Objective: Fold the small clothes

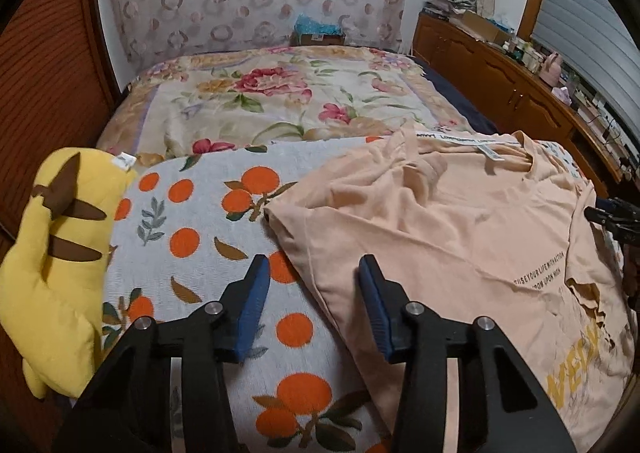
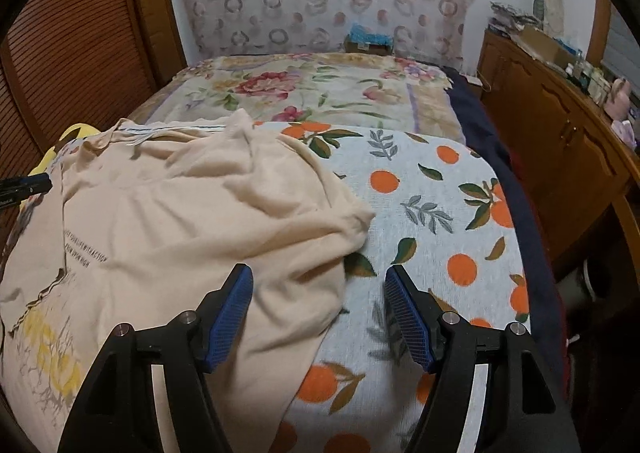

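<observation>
A peach T-shirt [image 1: 440, 237] with dark print lines and yellow lettering lies crumpled, collar away from me, on a grey cover printed with oranges [image 1: 192, 221]. My left gripper [image 1: 314, 273] hovers open over the shirt's left side edge; the cloth's edge runs between its blue pads without being pinched. In the right wrist view the same shirt [image 2: 180, 221] fills the left half. My right gripper [image 2: 319, 273] stands open over the shirt's right edge, where the bunched sleeve [image 2: 348, 221] ends. Each gripper shows at the far edge of the other's view.
A yellow plush cushion [image 1: 60, 253] lies at the cover's left edge. Beyond is a floral blanket [image 1: 280, 101] and a small box [image 1: 318, 33] by the headboard. A wooden cabinet [image 2: 560, 141] with clutter runs along the right; a slatted wooden door [image 2: 72, 53] is on the left.
</observation>
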The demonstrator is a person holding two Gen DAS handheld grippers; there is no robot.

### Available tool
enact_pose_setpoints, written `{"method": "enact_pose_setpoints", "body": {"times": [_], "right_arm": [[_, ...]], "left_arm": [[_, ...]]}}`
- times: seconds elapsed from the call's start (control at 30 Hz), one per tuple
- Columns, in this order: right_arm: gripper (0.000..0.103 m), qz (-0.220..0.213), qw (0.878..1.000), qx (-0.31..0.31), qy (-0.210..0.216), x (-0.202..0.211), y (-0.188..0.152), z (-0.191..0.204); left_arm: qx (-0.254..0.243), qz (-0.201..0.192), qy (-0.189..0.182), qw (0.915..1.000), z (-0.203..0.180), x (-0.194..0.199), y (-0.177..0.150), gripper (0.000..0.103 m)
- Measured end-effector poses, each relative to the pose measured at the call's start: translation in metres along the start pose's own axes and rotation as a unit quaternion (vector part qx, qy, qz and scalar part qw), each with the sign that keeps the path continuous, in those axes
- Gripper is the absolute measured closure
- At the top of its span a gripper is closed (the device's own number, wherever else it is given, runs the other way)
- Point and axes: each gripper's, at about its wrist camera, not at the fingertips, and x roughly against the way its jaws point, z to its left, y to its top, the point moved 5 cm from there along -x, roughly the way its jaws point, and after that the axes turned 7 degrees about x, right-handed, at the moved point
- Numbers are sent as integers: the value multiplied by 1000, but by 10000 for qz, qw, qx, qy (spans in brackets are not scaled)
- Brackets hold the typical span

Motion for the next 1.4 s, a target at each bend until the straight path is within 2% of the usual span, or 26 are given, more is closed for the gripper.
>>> {"method": "enact_pose_setpoints", "body": {"times": [0.17,0.23,0.3,0.37,0.5,0.7,0.8,0.87,0.93,0.97,1.13,1.4], "right_arm": [[31,9,10000,17,-69,-4,4,4],[31,-1,9999,49,-103,-7,7,5],[31,-2,9999,77,-133,-9,8,5],[31,2,9998,116,-133,-11,9,7],[31,11,9999,119,-93,-12,11,6],[32,-24,10000,48,-37,-14,12,0],[46,-34,10000,21,-20,-17,16,-1],[80,-55,9999,57,85,-18,18,2],[92,-23,9995,117,287,-19,19,8],[94,-28,9994,159,318,-18,19,11],[96,-448,9983,176,341,8,22,16],[96,-1454,9888,186,277,97,12,25]], "left_arm": [[-38,2,-124,9999,-5,-6,2,57],[-79,3,-182,9998,-8,-8,4,79],[-78,34,-282,9996,-10,-9,8,97],[-57,-150,-293,9994,-11,-3,15,97],[8,-676,-32,9977,0,22,39,98],[-56,-741,145,9971,9,25,51,98],[-69,-729,55,9973,5,27,47,98],[-56,-719,-97,9973,1,32,42,98],[-65,-707,-223,9972,-5,37,32,98],[-82,-701,-268,9971,-8,41,27,98],[-196,-808,-545,9950,-24,72,1,98],[-249,-1304,-681,9888,-33,143,-39,98]]}}
